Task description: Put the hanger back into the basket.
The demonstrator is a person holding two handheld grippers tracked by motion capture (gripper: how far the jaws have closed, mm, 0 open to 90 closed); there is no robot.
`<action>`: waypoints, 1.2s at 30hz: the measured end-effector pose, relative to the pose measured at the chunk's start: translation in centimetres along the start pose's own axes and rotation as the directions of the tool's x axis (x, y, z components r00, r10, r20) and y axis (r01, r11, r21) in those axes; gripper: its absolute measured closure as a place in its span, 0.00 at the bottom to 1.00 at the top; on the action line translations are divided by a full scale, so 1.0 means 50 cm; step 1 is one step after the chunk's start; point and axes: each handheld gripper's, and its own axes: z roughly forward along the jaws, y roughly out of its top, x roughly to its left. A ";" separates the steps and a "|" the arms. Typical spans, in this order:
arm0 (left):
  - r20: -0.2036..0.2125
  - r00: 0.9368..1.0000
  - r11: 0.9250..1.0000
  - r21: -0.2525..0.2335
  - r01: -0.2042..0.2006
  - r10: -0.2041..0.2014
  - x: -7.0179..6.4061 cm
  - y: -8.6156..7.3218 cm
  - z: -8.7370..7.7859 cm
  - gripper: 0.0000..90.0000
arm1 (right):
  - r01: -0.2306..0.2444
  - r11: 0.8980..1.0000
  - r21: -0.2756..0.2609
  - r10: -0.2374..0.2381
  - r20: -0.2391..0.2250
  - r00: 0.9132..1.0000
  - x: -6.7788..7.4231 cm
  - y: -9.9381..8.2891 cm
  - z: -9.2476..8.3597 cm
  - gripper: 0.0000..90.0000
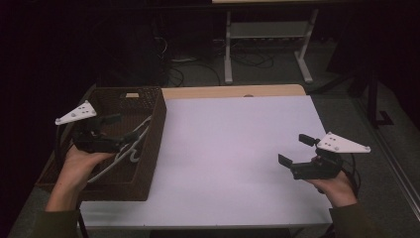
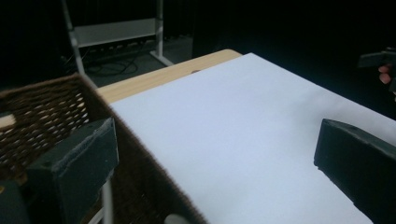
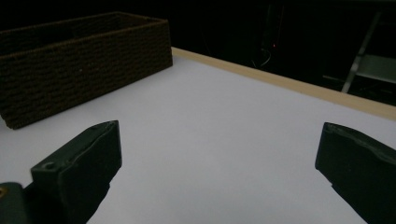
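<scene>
The high view looks down and forward from above the person's side, far enough to take in the whole white tabletop [image 1: 237, 153] and the brown basket [image 1: 153, 144]. The left gripper view sits low over the basket's edge [image 2: 140, 154], facing across the tabletop [image 2: 233, 130]. The right gripper view sits low and close over the tabletop [image 3: 210, 130], facing the basket [image 3: 84, 65]. All three share these.

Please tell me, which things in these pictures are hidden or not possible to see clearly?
- White hangers in the basket: high view, partly covered by the left gripper and hand; how many cannot be told.
- Basket inside: right gripper view, hidden by its own wall.
- Room behind the table: too dark in every view.
</scene>
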 end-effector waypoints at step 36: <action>0.108 0.994 0.989 -0.147 -0.005 0.021 -0.068 -0.060 0.092 0.00 | -0.017 0.989 -0.147 0.010 -0.051 0.999 0.012 0.098 0.031 0.00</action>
